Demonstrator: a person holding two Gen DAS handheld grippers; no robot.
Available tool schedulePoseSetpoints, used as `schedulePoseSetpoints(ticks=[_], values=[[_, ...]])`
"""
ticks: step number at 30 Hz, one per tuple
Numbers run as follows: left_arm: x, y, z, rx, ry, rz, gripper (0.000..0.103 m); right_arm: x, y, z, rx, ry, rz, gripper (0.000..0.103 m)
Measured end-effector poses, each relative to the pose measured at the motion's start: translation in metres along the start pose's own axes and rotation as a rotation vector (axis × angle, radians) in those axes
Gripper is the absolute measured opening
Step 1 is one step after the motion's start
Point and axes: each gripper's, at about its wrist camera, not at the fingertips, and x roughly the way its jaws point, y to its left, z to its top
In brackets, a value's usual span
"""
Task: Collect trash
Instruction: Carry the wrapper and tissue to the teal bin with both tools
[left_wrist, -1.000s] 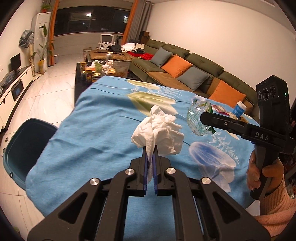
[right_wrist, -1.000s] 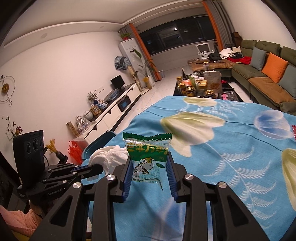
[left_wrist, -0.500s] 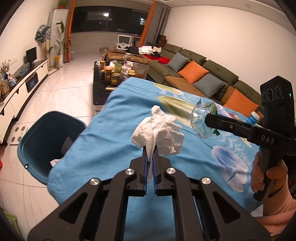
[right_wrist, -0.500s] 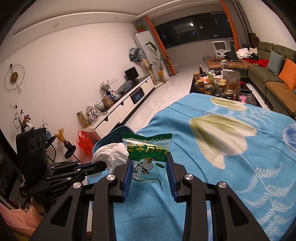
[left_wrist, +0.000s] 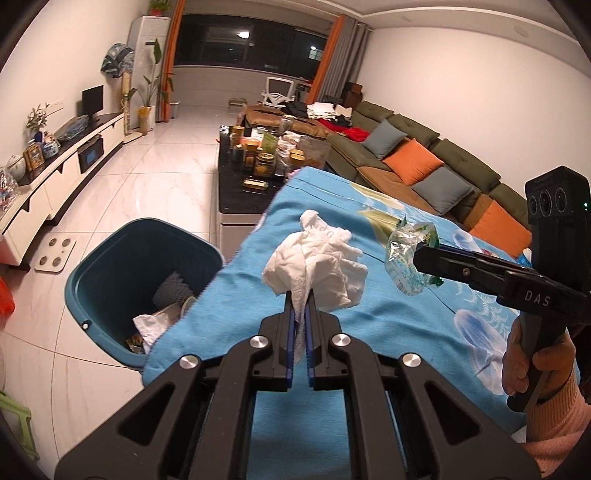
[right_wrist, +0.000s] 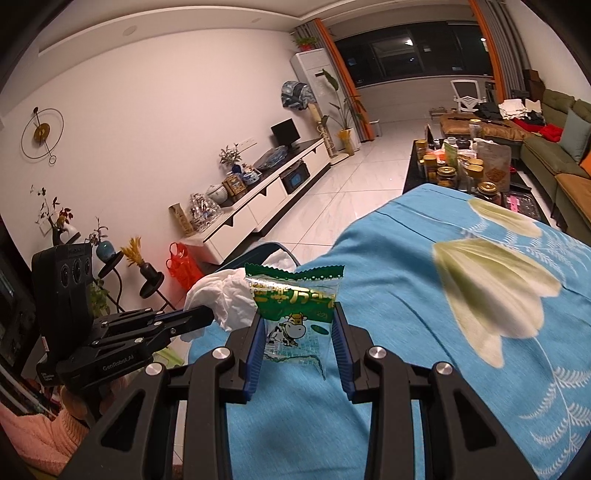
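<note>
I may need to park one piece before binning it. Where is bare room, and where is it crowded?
The blue cloth is bare between the bin-side edge and the flower print. The white floor beyond the teal bin is free. The dark coffee table is packed with jars.

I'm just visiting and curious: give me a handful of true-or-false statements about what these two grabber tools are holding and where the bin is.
1. The left gripper is clamped on a crumpled white tissue. True.
2. The right gripper is empty. False: it holds a green snack wrapper.
3. The blue bin stands on the floor beside the table. True.
4. The bin has nothing in it. False: some trash already lies inside.
5. The tablecloth is plain red. False: it is blue with printed patterns.
</note>
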Motion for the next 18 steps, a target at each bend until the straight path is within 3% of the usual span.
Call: schedulePoseSetpoints(ticks=[18], values=[[-0.016, 0.040, 0.007, -0.066, -0.038, 0.088, 0.005, 0.037, 0.021, 0.018, -0.038, 0.037, 0.044, 0.032]])
